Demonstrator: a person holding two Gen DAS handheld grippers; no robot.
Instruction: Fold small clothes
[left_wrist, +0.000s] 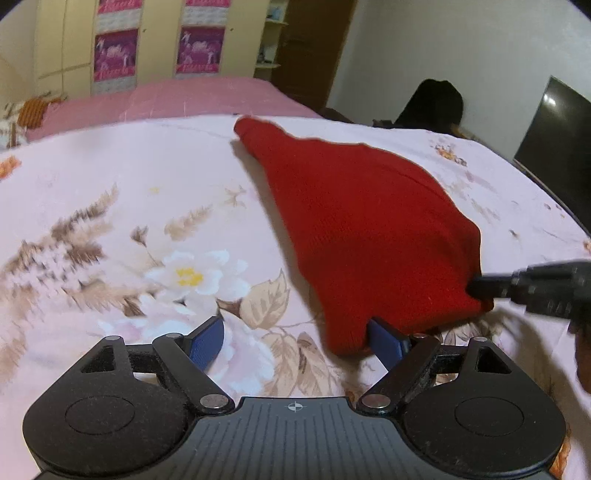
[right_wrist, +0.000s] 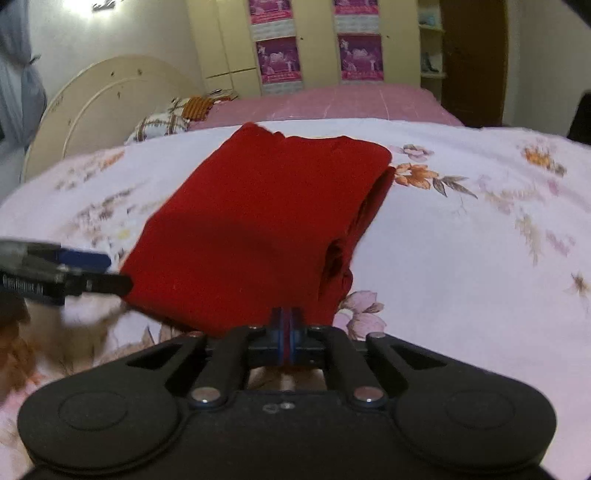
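On floral bedsheet (right_wrist: 461, 229): red knit (right_wrist: 251, 221), folded, soft, light, limp. Right gripper (right_wrist: 287, 325) pinches its near corner, jaws closed. Left gripper (left_wrist: 295, 339) spread wide at other near corner, not clamping. Best hold: both near corners.

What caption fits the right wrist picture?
Right gripper pinches the near edge of a folded red garment on a flowered bedsheet.

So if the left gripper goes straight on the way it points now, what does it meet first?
Most likely the near corner of the red garment. The left gripper is open, and its right finger is already at that corner. The left finger has only the floral bedsheet ahead. Depth is hard to judge.
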